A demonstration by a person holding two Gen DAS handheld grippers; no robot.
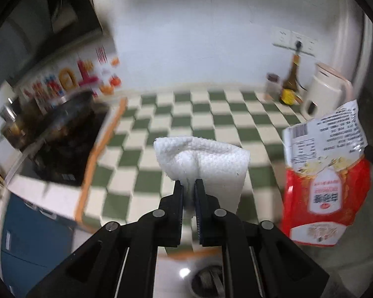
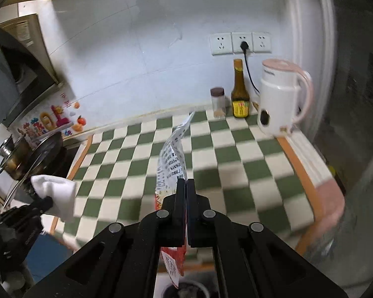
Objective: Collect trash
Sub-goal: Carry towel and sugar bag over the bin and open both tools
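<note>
The green-and-cream checkered desk (image 2: 236,154) fills the middle of both views, running back to a white tiled wall (image 2: 136,49). At the left of the frame sits a dark stove (image 1: 69,149) with a wide pan (image 2: 44,146) on it, and a range hood (image 1: 37,24) hangs in the upper left. At the right of the right wrist view, a white and pink kettle (image 2: 278,104) stands near the desk's far corner; just left of it are a brown bottle (image 2: 240,92) with a yellow label and a small dark-lidded jar (image 2: 217,103), all near the wall. Three wall sockets (image 2: 241,43) sit above them, with a black plug in the middle one.

The red-and-white snack bag (image 1: 323,173) hangs at the right of the left wrist view, printed text and a barcode on its upper part. In the right wrist view it appears edge-on at centre, clamped between the jaws of the right claw (image 2: 186,183), which are pressed together on it, the bag rising above the tips and dangling below them.

The folded white paper towel (image 1: 204,164) sits in the centre of the left wrist view, held above the desk. The left claw (image 1: 189,186) pinches its lower edge, jaws nearly together with the paper between them. The right wrist view shows the same towel at lower left, beside the stove.
</note>
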